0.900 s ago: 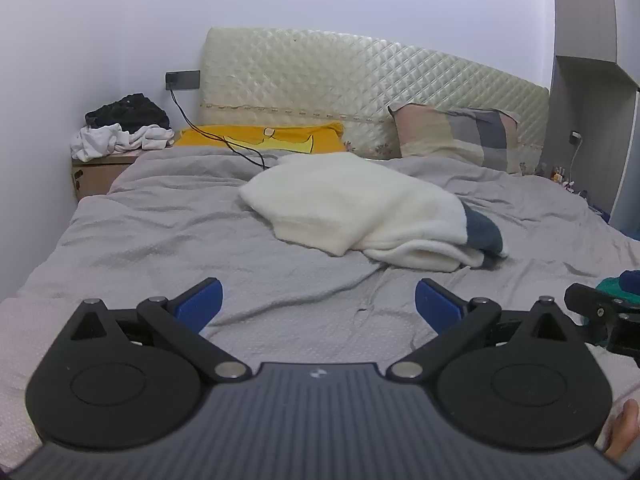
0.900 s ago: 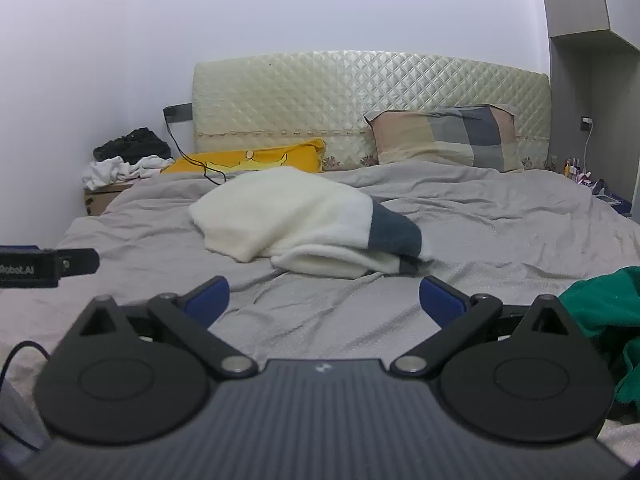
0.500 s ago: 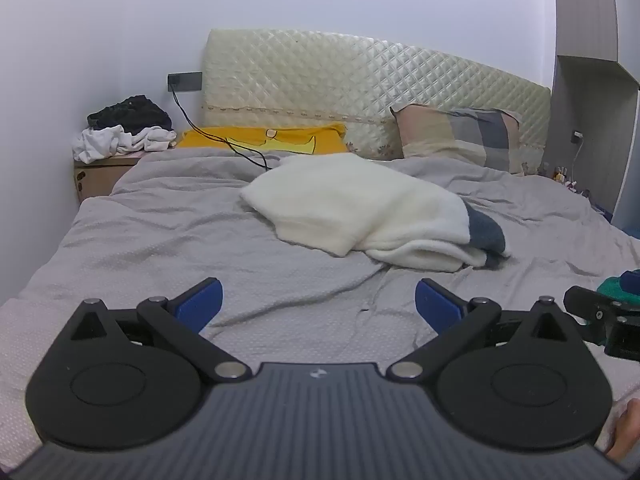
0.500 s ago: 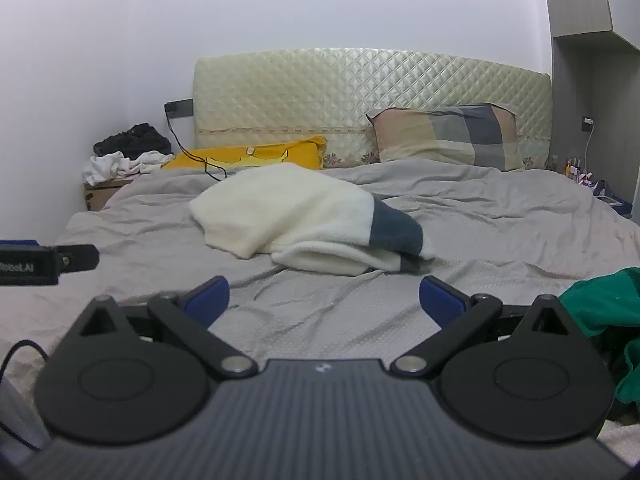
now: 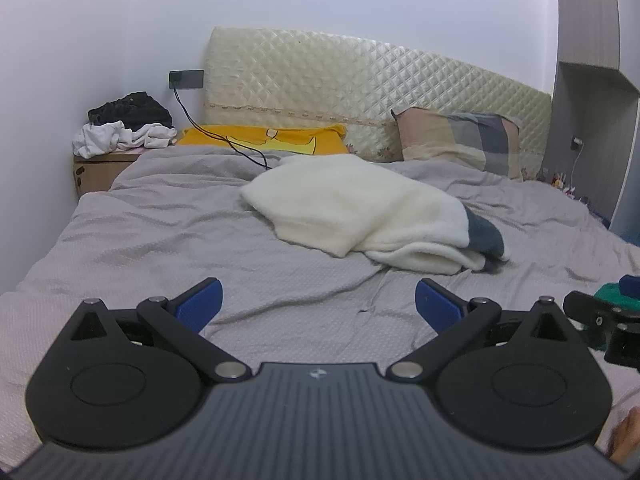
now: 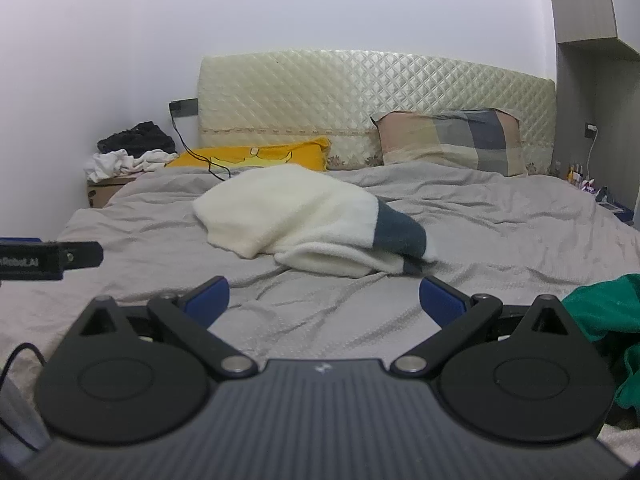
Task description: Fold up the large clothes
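Note:
A cream fleece garment point(image 5: 352, 208) with a dark blue-grey band lies loosely folded in the middle of the grey bed point(image 5: 160, 240); the right wrist view shows the same garment point(image 6: 296, 216). A green garment point(image 6: 600, 312) lies crumpled at the bed's near right, its edge point(image 5: 612, 294) just showing in the left wrist view. My left gripper point(image 5: 318, 300) hovers over the near bedsheet, open, with nothing between its blue pads. My right gripper point(image 6: 324, 296) is open too, empty, short of the cream garment and left of the green one.
A quilted headboard point(image 5: 360, 92) stands at the back with a yellow pillow point(image 5: 280, 140) and a plaid pillow point(image 5: 460, 136). A box with piled clothes point(image 5: 124, 128) sits at the back left. A black cable point(image 5: 224, 140) trails onto the bed. A wardrobe point(image 5: 592, 80) rises on the right.
Both views have shifted only slightly; the grippers stay open and nothing on the bed has moved.

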Demonstrator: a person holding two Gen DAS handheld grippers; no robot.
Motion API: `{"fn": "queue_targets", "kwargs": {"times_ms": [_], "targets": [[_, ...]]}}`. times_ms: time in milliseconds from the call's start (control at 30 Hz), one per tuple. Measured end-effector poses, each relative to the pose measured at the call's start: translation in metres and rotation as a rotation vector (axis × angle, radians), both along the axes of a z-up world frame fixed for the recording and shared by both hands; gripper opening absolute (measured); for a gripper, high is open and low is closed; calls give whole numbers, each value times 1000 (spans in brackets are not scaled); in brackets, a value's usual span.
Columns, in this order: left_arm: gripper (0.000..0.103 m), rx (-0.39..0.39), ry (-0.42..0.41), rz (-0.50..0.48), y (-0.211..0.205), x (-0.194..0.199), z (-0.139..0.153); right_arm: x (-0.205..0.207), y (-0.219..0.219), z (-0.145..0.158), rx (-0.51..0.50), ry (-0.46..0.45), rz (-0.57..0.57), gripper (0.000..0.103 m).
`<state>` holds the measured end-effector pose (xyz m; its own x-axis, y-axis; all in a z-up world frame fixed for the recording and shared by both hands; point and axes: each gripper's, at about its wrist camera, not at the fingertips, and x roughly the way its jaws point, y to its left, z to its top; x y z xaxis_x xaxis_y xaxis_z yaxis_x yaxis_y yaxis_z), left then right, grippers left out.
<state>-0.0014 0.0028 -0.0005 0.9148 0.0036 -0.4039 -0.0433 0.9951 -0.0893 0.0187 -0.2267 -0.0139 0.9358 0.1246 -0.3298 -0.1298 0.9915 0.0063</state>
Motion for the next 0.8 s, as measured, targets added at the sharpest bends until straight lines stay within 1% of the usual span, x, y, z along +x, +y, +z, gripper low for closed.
{"fn": "queue_targets", "kwargs": {"times_ms": [133, 367, 500, 800], "targets": [[103, -18, 2, 3, 4, 0, -2, -1, 0, 0, -3, 7, -3, 103], [103, -8, -1, -5, 5, -2, 0, -2, 1, 2, -1, 4, -6, 103], [103, 6, -7, -8, 2, -4, 1, -4, -3, 2, 16, -3, -12, 103], [103, -10, -14, -15, 0, -6, 1, -10, -12, 6, 43, -20, -30, 103]]}}
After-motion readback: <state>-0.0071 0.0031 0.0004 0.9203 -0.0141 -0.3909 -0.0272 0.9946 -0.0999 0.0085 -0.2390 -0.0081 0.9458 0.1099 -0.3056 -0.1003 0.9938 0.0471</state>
